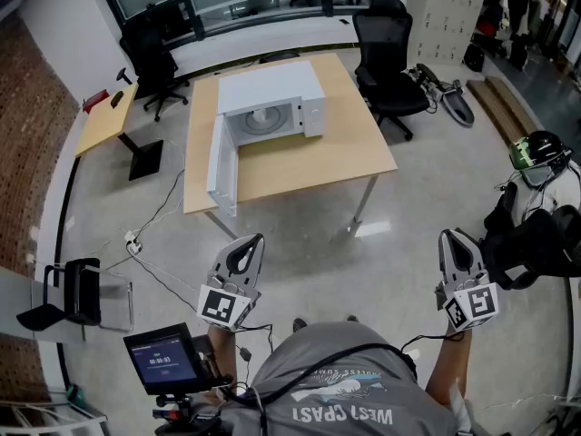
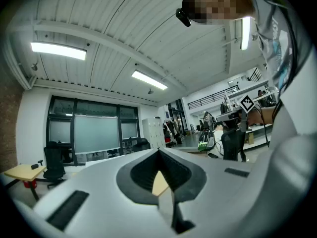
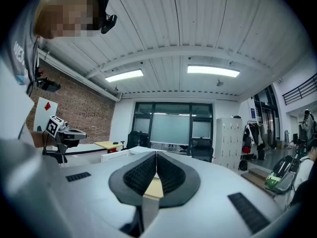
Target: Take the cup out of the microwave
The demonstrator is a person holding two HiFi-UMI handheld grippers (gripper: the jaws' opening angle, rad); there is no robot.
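Note:
A white microwave [image 1: 304, 87] stands on a wooden table [image 1: 349, 157] well ahead of me, its door [image 1: 221, 163] swung open to the left. Inside the cavity a pale, cup-like shape [image 1: 261, 116] shows; it is too small to make out clearly. My left gripper [image 1: 257, 238] and right gripper [image 1: 451, 234] are held level near my body, over the floor and far short of the table. Both are shut with nothing between the pads. In the left gripper view the gripper [image 2: 158, 150] has its tips together, and in the right gripper view the gripper [image 3: 156, 152] does as well.
Black office chairs stand behind the table at the right [image 1: 388, 53] and the left [image 1: 150, 57]. A small side table [image 1: 104, 121] is at the far left. Cables [image 1: 150, 234] trail over the floor. A recorder screen [image 1: 163, 357] sits at my lower left; bags and a helmet [image 1: 537, 150] lie right.

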